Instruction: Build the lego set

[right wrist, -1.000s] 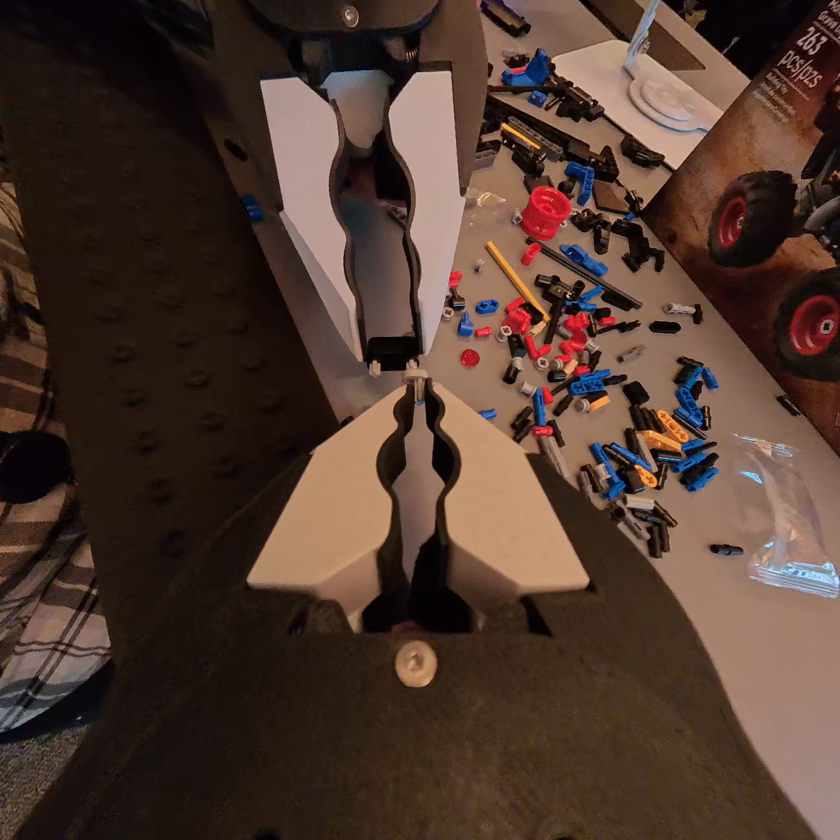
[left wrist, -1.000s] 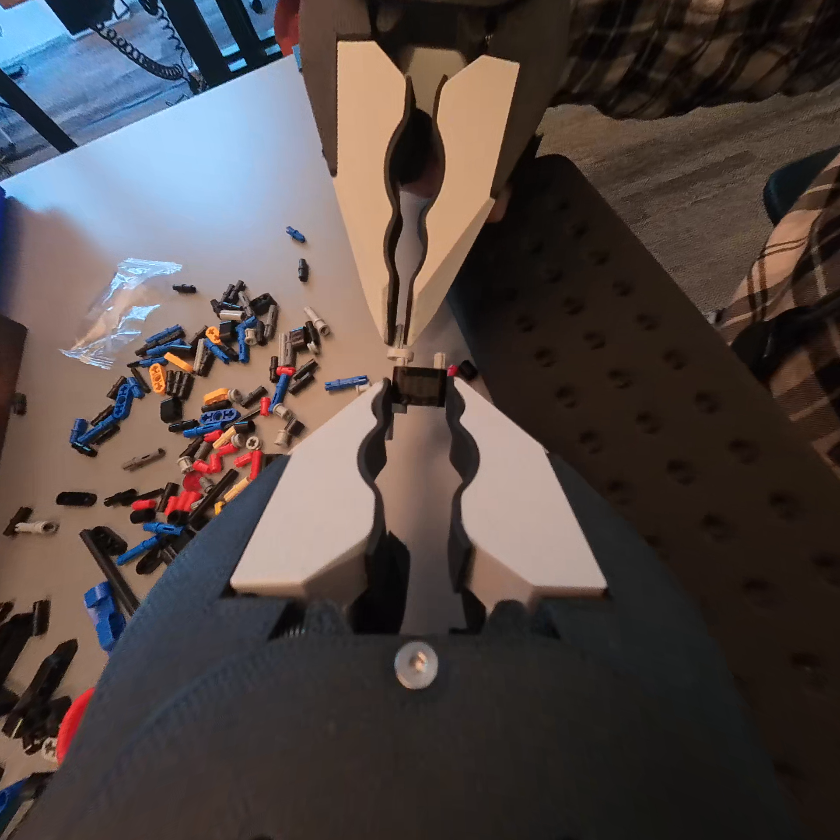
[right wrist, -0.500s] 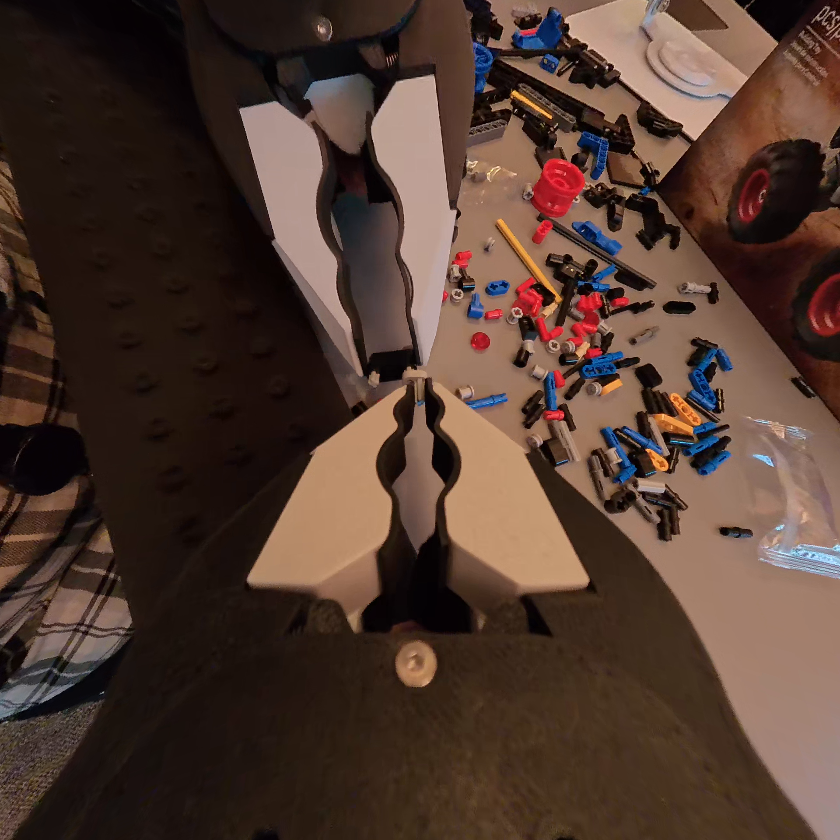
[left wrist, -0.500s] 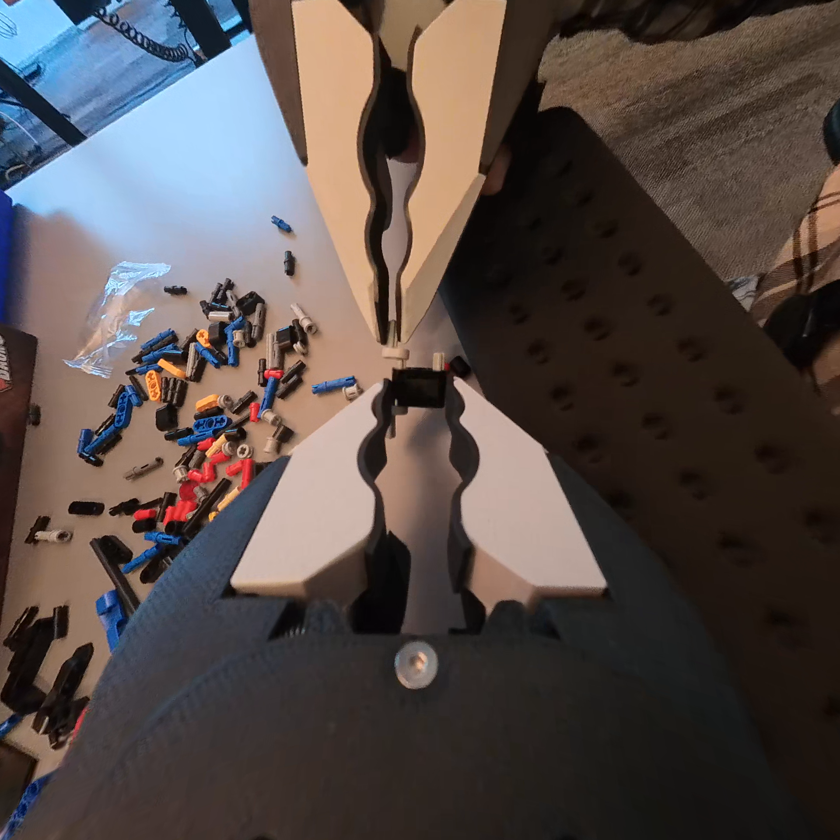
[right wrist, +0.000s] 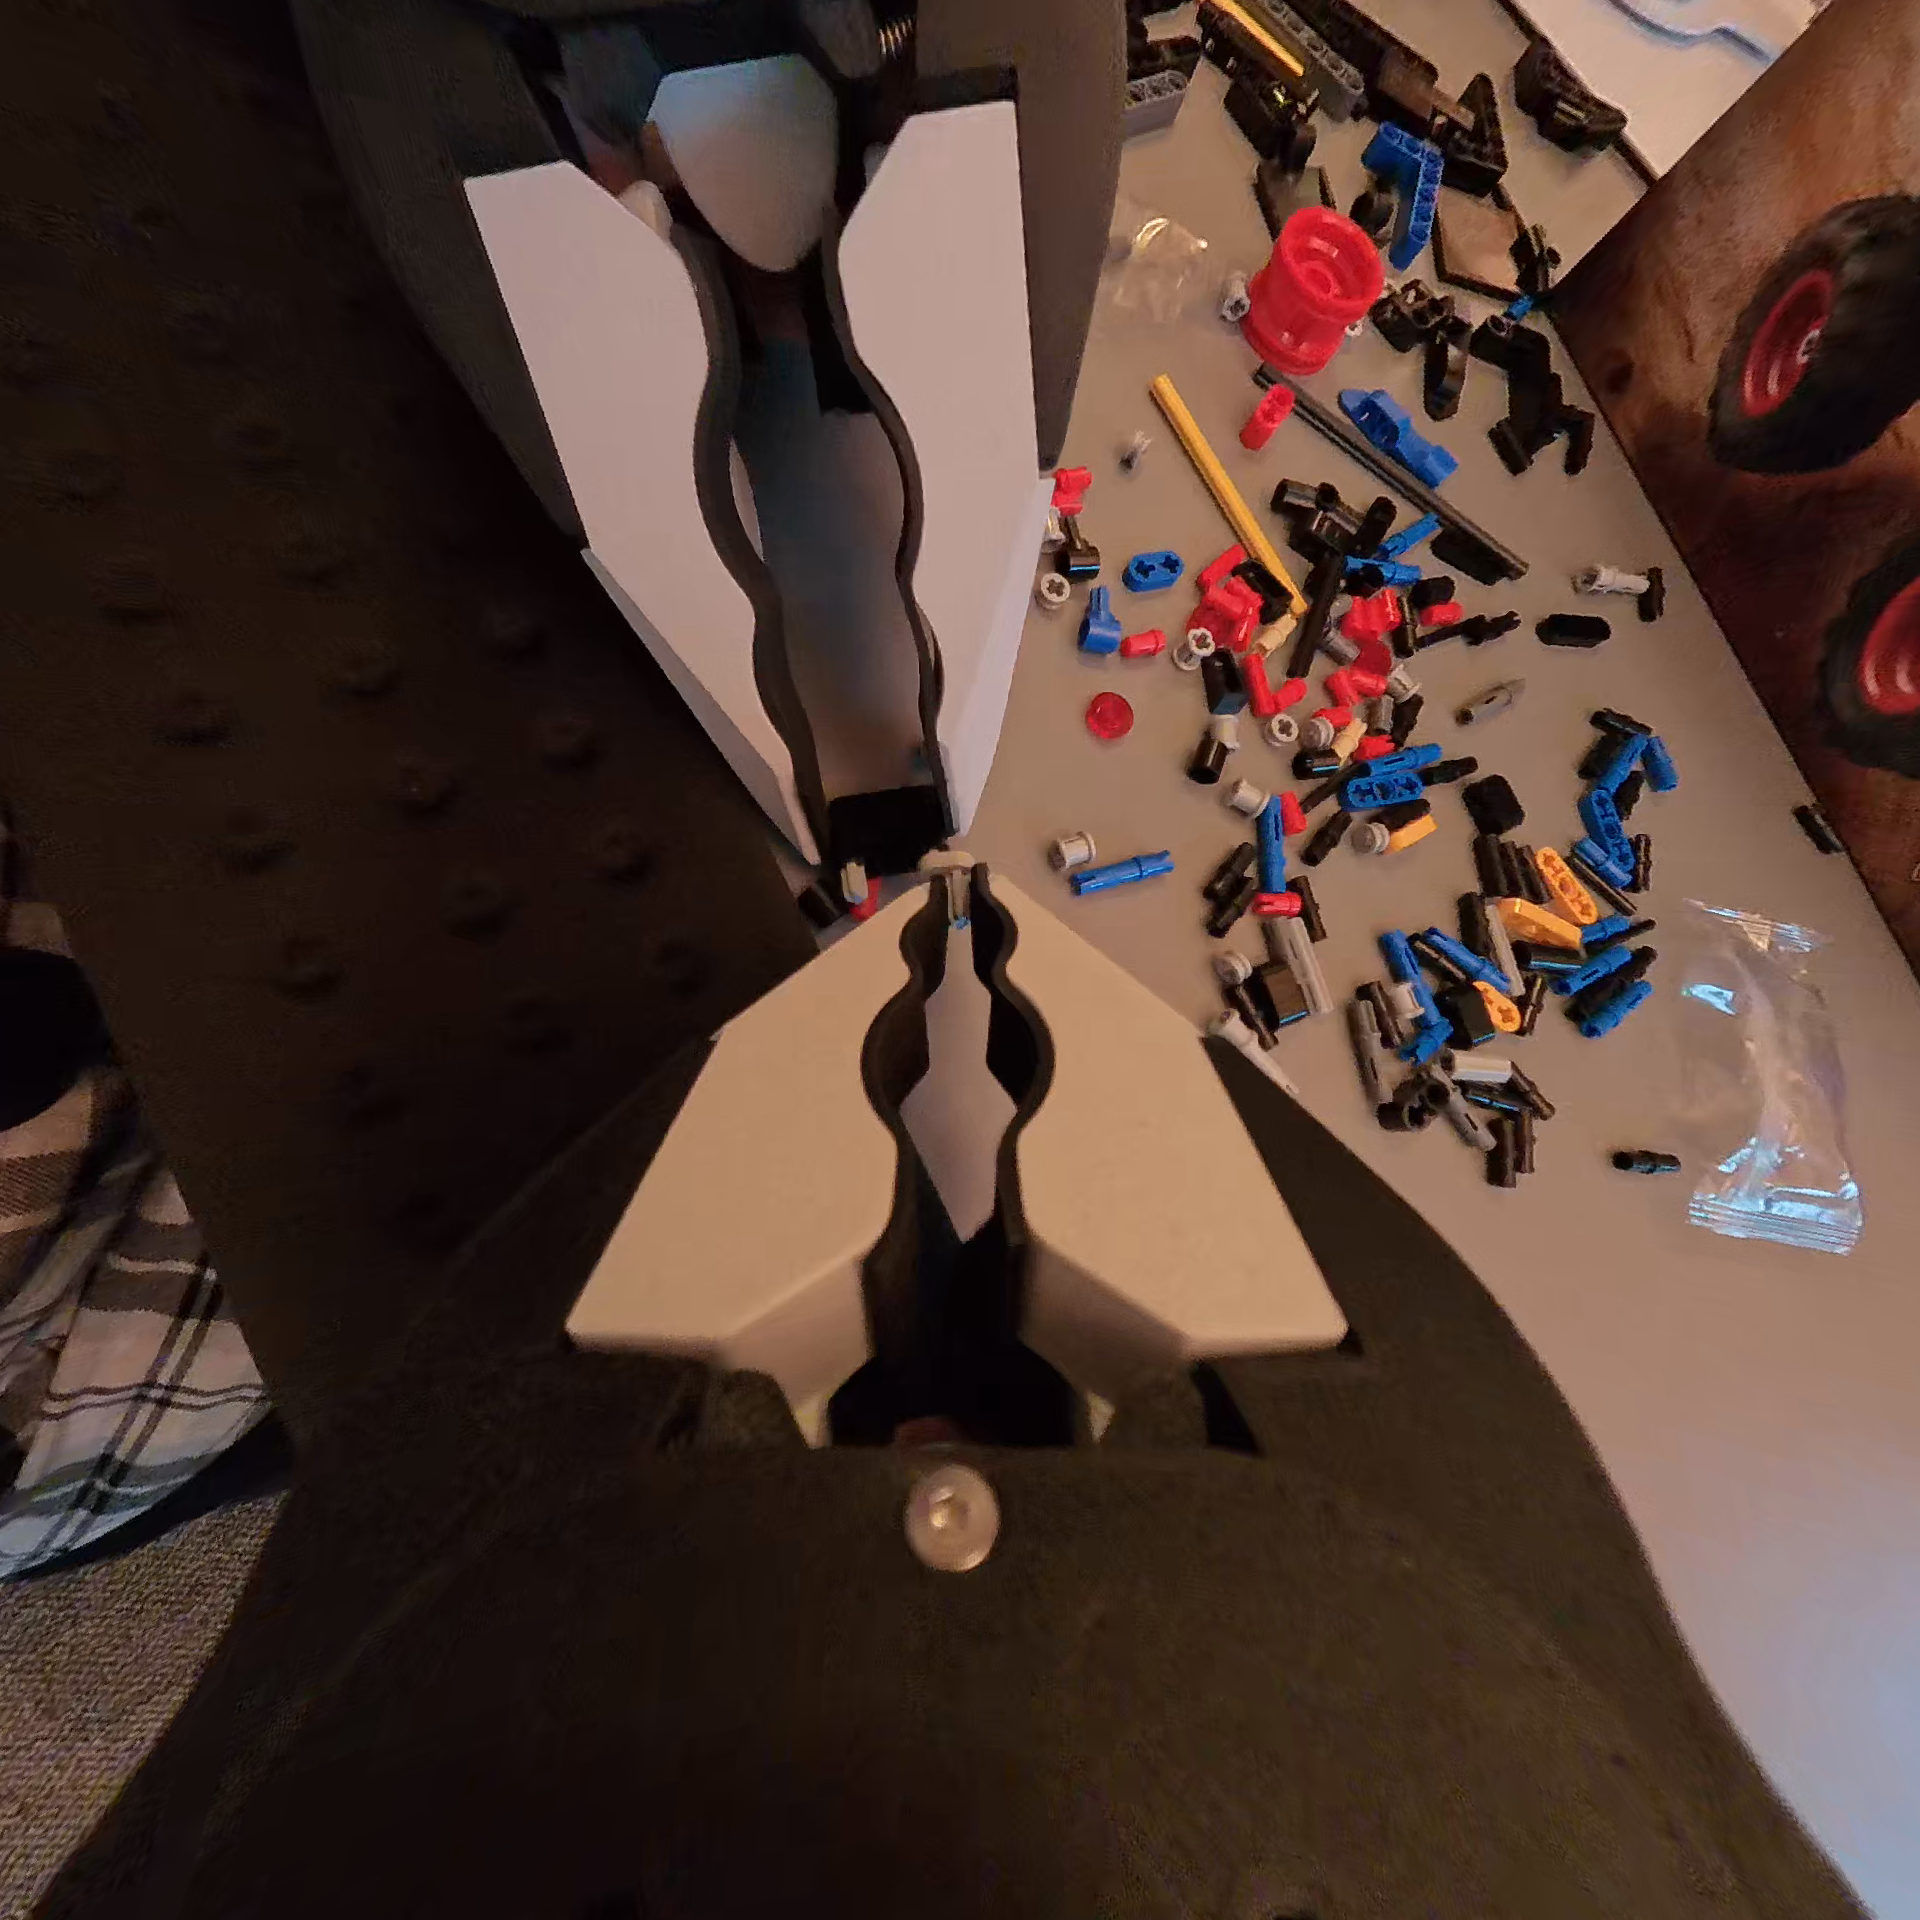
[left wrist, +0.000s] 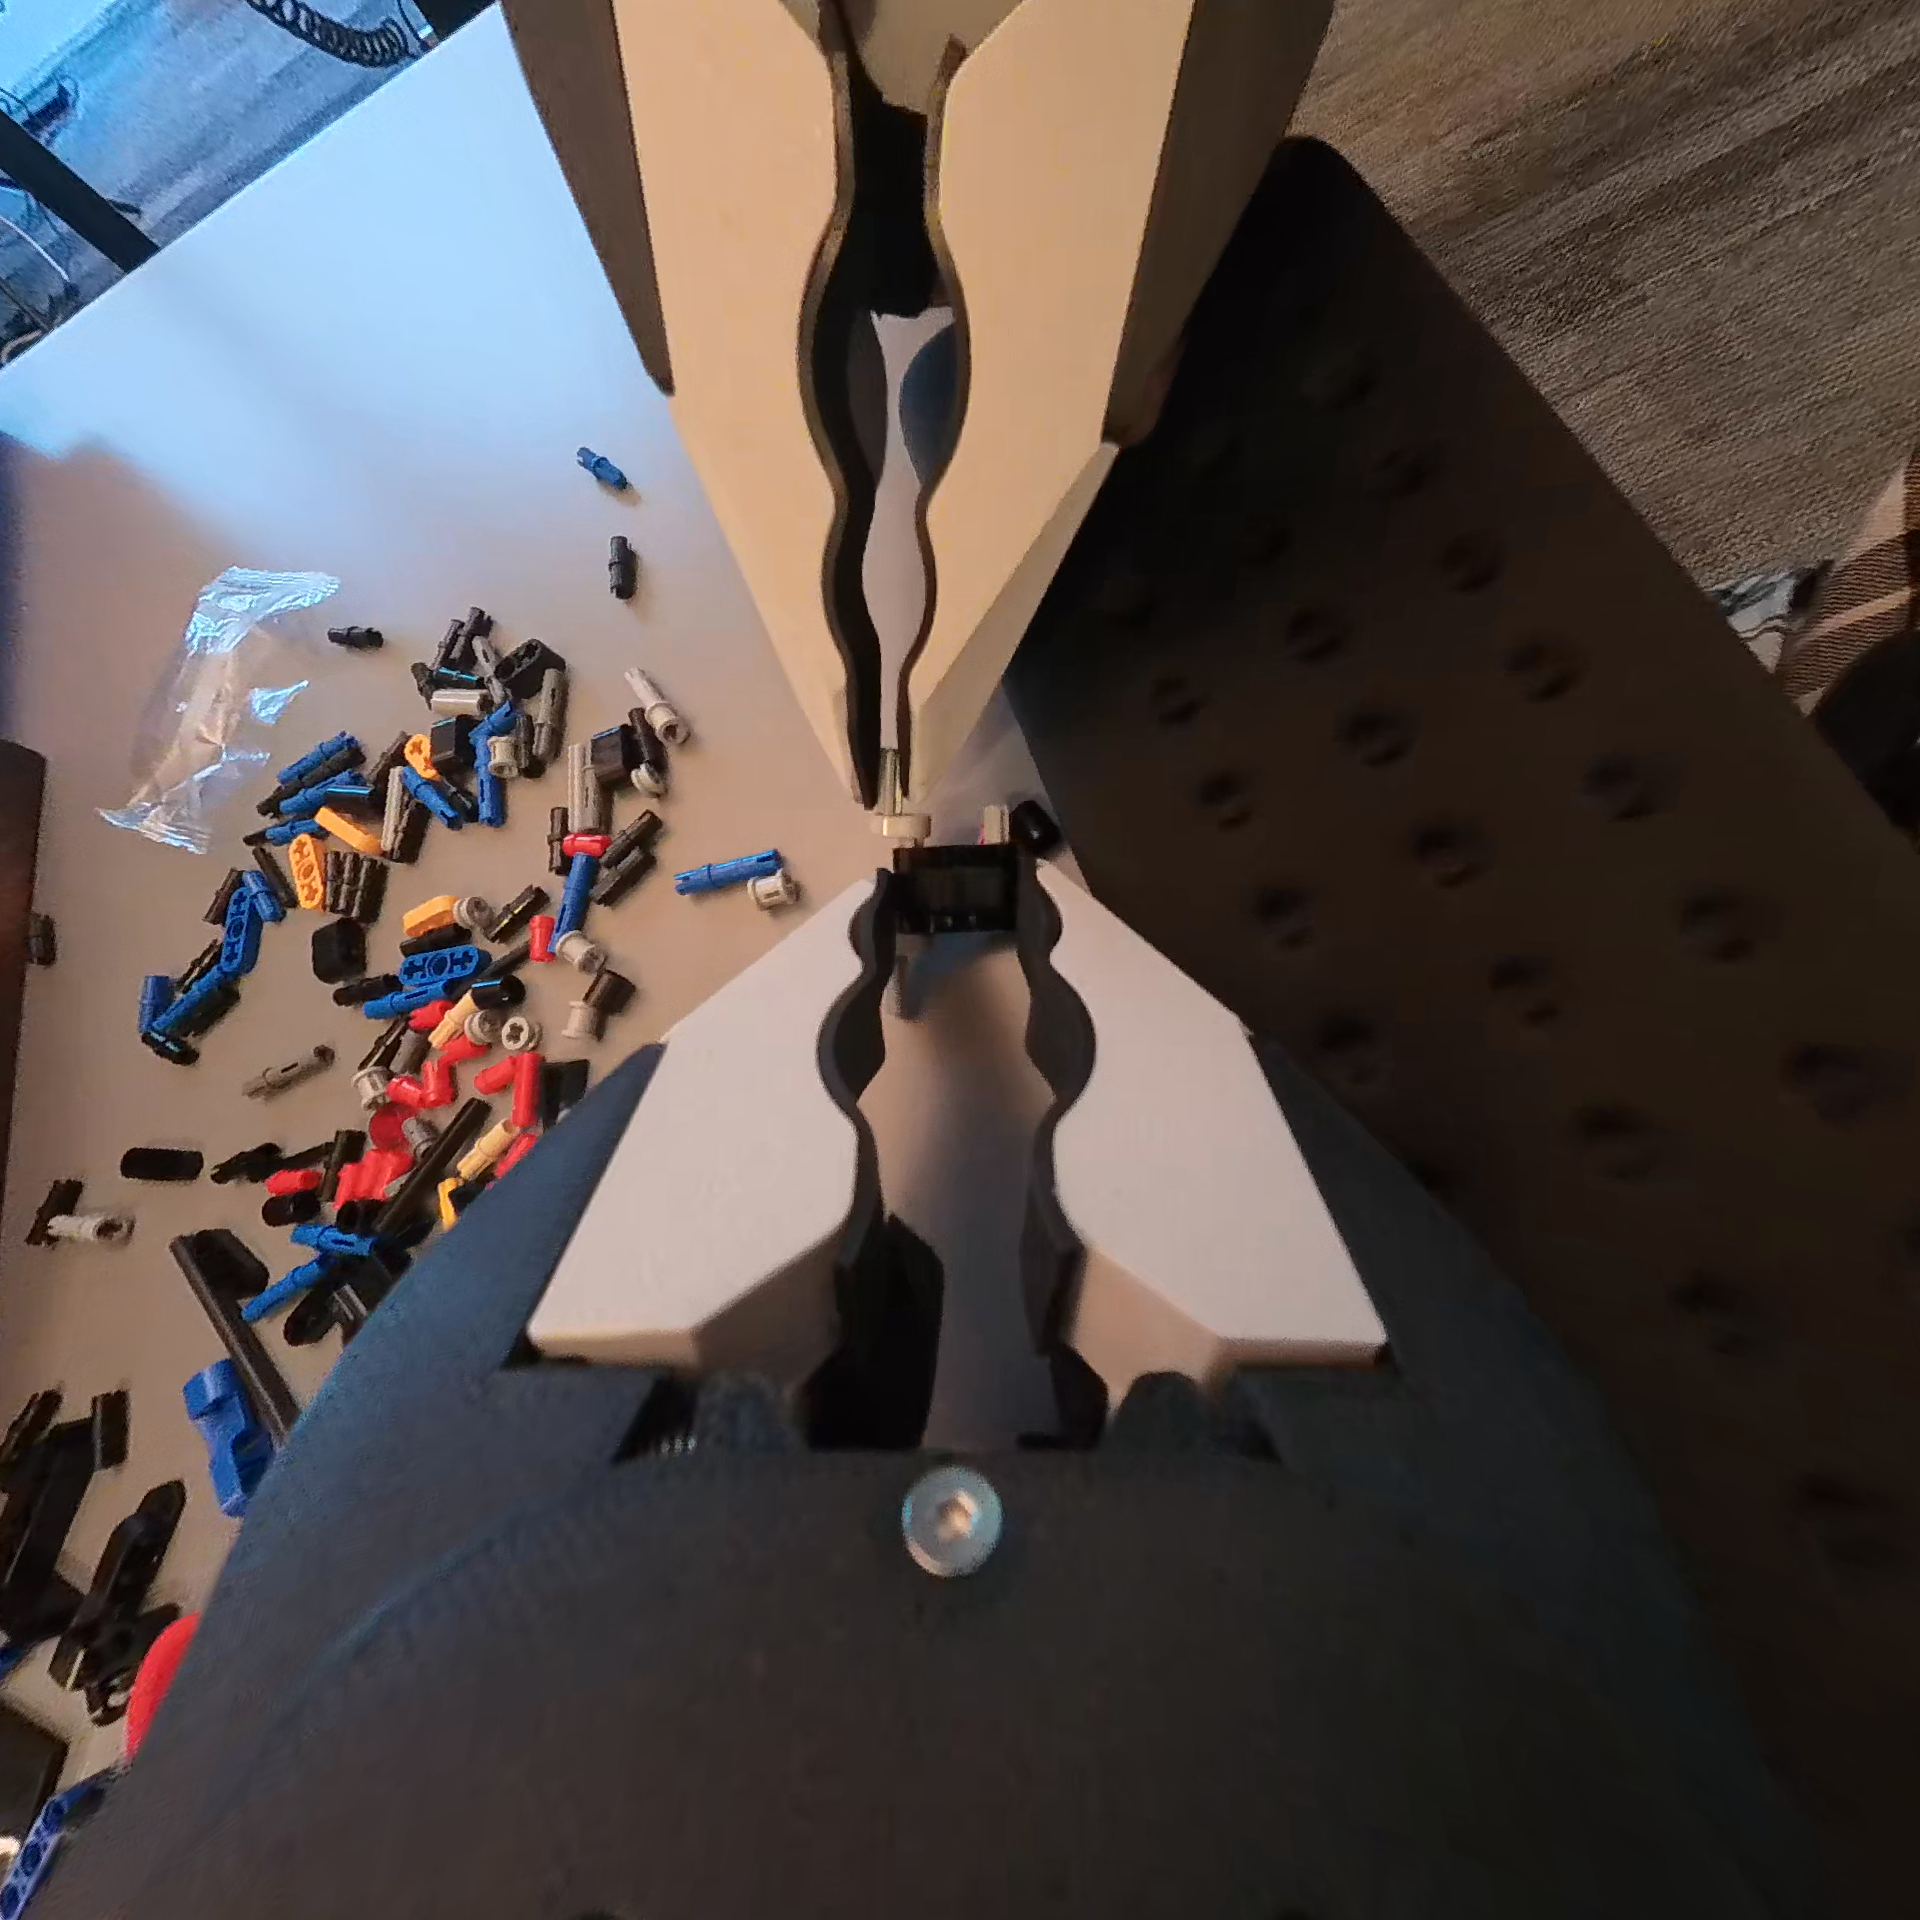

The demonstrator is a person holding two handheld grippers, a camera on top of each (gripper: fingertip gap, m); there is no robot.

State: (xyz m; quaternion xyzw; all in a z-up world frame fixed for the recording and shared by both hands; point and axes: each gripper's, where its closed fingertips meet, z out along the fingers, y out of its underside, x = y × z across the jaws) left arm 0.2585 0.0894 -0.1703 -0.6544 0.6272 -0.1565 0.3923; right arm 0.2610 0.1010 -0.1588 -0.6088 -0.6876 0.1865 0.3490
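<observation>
My left gripper point(left wrist: 956, 894) is shut on a small black lego block point(left wrist: 956, 885) with a light grey pin and a red bit at its far right corner. My right gripper point(right wrist: 954, 878) is shut on a light grey pin point(right wrist: 950, 864). The two grippers face each other tip to tip above the table's near edge. In the left wrist view the right gripper point(left wrist: 891, 795) holds the pin point(left wrist: 900, 821) right at the block's top left corner. In the right wrist view the left gripper point(right wrist: 883, 826) holds the block point(right wrist: 883, 821) just beyond the pin.
Loose lego parts point(left wrist: 436, 914) in blue, black, red, orange and grey lie scattered on the grey table point(left wrist: 343, 343). A clear empty bag point(right wrist: 1766, 1081), a red wheel hub point(right wrist: 1311, 286), a yellow axle point(right wrist: 1226, 488) and the set's box point(right wrist: 1787, 436) lie nearby. A dark studded seat point(left wrist: 1507, 779) borders the table. My left and right fingertips are right by each other. My left gripper's tips are some 7 cm from the dark studded seat point(left wrist: 1507, 779). It is also in sight in the right wrist view point(right wrist: 358, 852).
The two grippers have drawn closer together, so each looms larger in the other's view. The pin has come up against the black block. Both grips are unchanged.
</observation>
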